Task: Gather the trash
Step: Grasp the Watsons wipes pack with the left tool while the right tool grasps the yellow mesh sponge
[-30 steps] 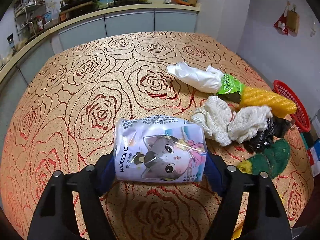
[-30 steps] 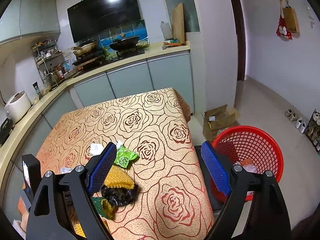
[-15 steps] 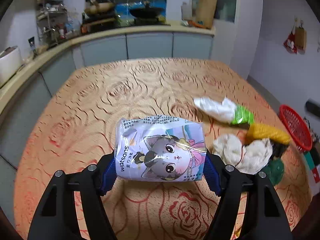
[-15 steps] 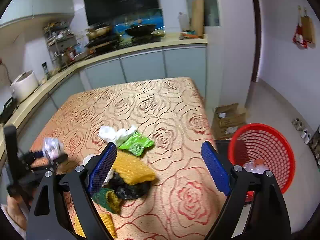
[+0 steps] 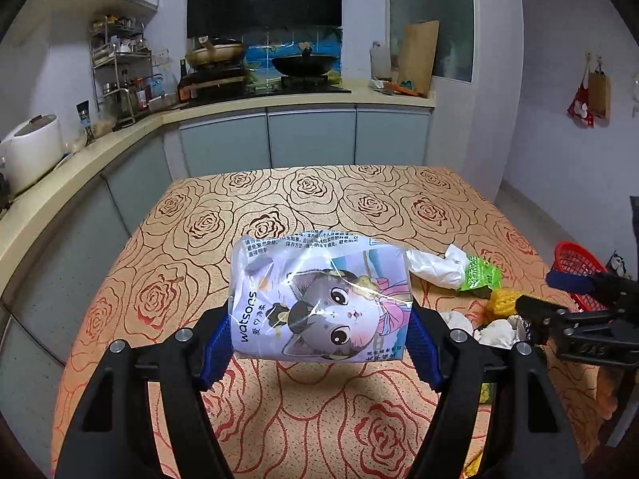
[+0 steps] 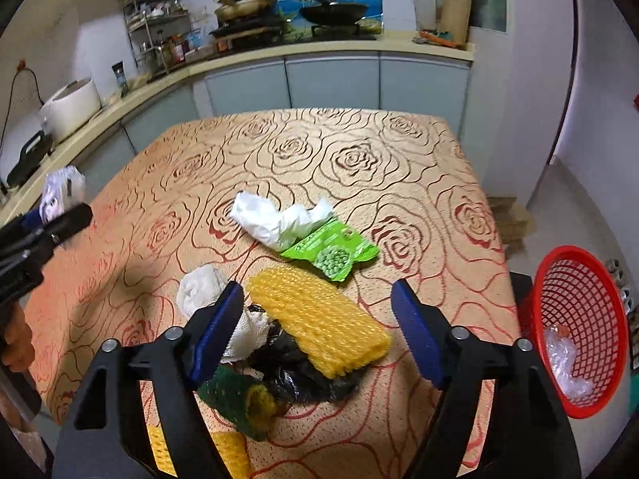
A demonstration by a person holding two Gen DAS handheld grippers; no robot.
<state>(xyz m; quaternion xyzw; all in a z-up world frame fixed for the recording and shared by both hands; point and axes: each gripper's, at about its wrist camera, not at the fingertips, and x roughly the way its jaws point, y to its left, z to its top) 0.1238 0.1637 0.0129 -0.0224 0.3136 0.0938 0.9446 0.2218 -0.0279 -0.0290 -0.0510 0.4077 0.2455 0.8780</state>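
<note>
My left gripper is shut on a tissue pack printed with a cartoon cat and holds it above the rose-patterned table. My right gripper hovers over a trash pile, jaws closing. A yellow foam net lies below and between them, untouched by the pads. Around it lie a black bag, white cloth, a green net, a green pea packet and a white plastic bag. The red basket stands on the floor to the right.
Grey cabinets and a counter with a stove and a rice cooker wrap round the table's far and left sides. Cardboard boxes lie on the floor past the right edge. A second yellow net lies near the front edge.
The left gripper has lifted the tissue pack off the table. The right gripper has swung from beside the basket leftward and down over the trash pile, and its jaws have narrowed.
</note>
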